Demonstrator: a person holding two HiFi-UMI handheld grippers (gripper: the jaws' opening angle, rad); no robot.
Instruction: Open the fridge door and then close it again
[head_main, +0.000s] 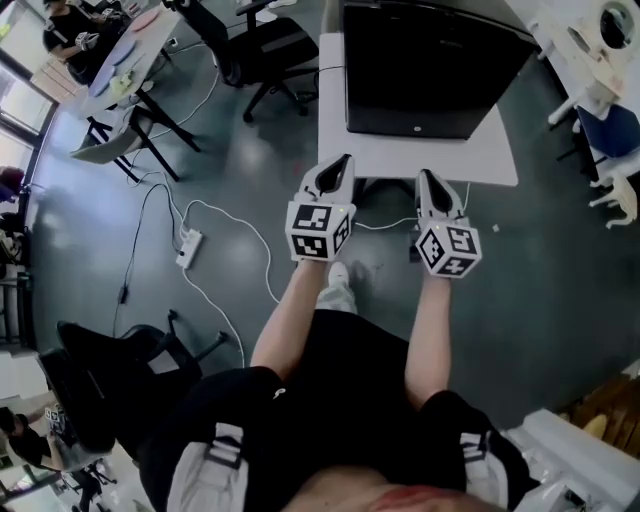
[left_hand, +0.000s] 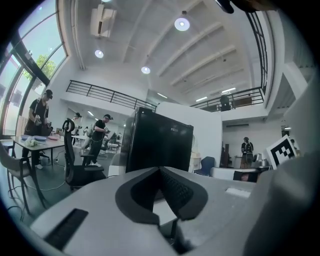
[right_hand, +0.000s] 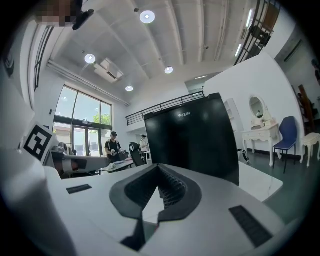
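While we hold both grippers out level in front of us, side by side and slightly apart, the left gripper (head_main: 343, 162) and the right gripper (head_main: 424, 177) point at the black fridge (head_main: 432, 68). It stands on a white table (head_main: 420, 160) straight ahead of us, with its dark front face turned our way and its door shut. Each gripper's own view shows its jaws closed, the ribbed pads meeting at the tips with nothing between them. Neither gripper touches the fridge, and both stop short of its front. On the grey floor to our left lies a white power strip (head_main: 188, 247) with its cable (head_main: 240, 232) looping past. A black office chair (head_main: 262, 45) stands beside the table's left end.
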